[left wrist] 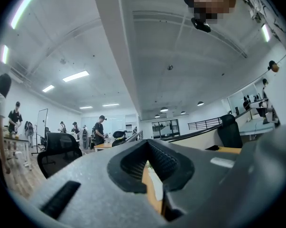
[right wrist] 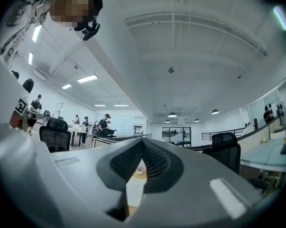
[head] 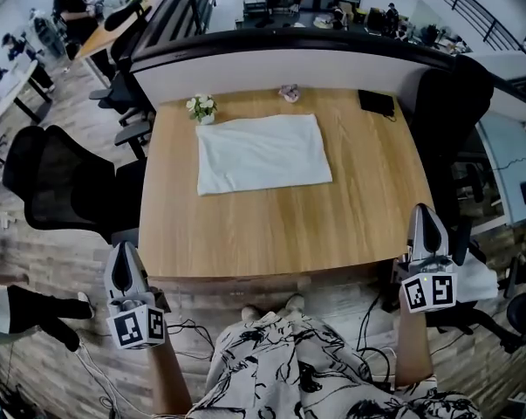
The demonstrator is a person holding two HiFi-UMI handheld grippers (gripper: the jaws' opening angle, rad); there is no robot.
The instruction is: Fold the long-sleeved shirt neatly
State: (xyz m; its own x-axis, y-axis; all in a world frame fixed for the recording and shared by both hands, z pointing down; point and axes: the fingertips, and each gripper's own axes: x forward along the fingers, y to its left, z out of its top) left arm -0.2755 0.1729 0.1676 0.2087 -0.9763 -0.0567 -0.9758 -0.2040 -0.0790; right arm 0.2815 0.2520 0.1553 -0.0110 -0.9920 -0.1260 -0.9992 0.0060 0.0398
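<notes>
Open-plan office indicated: wooden desk [head: 245, 234] backed by partition [head: 271, 70], mesh office chair [head: 49, 182] alongside, person [head: 71, 7] seen at far workstation, ceiling light panels [left wrist: 75, 76].

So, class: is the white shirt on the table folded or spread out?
Folded: the white shirt lies as a flat rectangle on the wooden table, no sleeves sticking out.

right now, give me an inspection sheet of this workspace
surface: light wooden table, mostly bare
job's things: white long-sleeved shirt, a flat folded rectangle toward the far side
clutter: small pot of white flowers, small pinkish object, flat black pouch, all near the far edge
grippers: left gripper and right gripper shut, empty, off the near edge
cables: dark floor cables by the feet
surroundings: black mesh office chair at left; people at far desks
</notes>
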